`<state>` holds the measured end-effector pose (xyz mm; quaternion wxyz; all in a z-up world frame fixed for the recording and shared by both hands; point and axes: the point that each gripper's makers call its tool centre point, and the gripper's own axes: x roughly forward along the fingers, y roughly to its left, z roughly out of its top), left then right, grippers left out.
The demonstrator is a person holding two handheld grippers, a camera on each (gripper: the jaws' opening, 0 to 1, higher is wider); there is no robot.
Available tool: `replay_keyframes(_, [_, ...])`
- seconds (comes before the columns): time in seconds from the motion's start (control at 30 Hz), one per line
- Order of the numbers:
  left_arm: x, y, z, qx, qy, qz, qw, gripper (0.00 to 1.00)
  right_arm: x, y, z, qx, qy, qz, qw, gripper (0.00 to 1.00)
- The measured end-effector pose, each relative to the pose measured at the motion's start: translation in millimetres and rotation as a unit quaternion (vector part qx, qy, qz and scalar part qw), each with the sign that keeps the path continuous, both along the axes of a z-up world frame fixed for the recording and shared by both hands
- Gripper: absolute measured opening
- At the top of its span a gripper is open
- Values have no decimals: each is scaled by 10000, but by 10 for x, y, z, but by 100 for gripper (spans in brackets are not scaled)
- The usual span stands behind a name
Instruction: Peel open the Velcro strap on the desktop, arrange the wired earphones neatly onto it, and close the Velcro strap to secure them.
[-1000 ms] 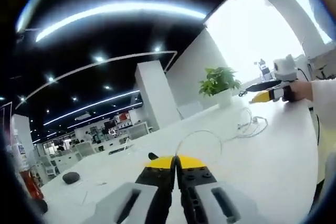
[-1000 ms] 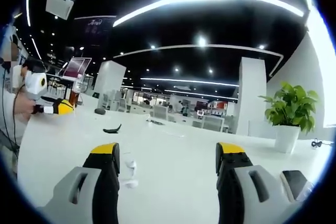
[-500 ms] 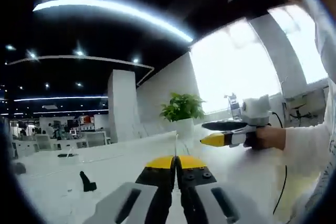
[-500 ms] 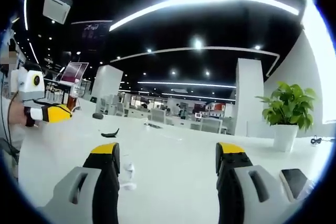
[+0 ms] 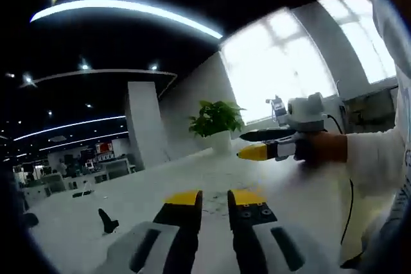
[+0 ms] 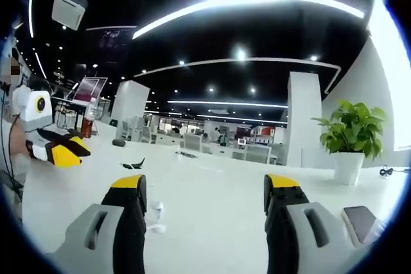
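Note:
My left gripper point(image 5: 215, 202) hovers low over the white desk point(image 5: 154, 190), its yellow-tipped jaws a narrow gap apart with nothing between them. A small black Velcro strap point(image 5: 108, 221) sits on the desk to its left. A hand holds my right gripper point(image 5: 246, 145) on the right, side-on. In the right gripper view, my right gripper point(image 6: 205, 187) stands wide open and empty above the desk point(image 6: 212, 184). White earphone pieces point(image 6: 156, 214) lie by its left jaw. The black strap point(image 6: 133, 163) lies farther back. The left gripper point(image 6: 78, 151) hangs at the far left, jaws parted.
A potted plant point(image 5: 216, 119) stands at the desk's far end, also the plant point(image 6: 352, 138) at the right. A phone point(image 6: 361, 222) lies beside the right jaw. Office desks and a white pillar point(image 6: 307, 117) fill the background. A dark round object point(image 6: 119, 142) sits far back left.
My left gripper's jaws were shut and now stand slightly apart. The thin white wire that rose from them a second ago is gone. The left view swung round; the right one barely moved.

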<state>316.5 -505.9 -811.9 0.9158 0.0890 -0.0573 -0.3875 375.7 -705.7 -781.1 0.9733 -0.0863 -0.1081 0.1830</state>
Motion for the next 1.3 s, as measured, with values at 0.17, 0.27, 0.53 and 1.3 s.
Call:
replay_keyframes(0.17, [188, 593, 0, -60, 39, 726, 9973, 22, 1, 0, -2, -8, 0, 2, 10000, 75])
replay_keyframes(0.27, [309, 868, -17, 4, 3, 1127, 9936, 22, 1, -1, -3, -9, 5, -8, 10000, 75])
replay_keyframes(0.53, [532, 1114, -133, 291, 116, 1518, 9879, 22, 12, -5, -14, -18, 33, -30, 10000, 75])
replay_keyframes(1.3, [596, 994, -264, 665, 281, 1420, 9872, 9, 7, 5, -19, -40, 41, -32, 10000, 75])
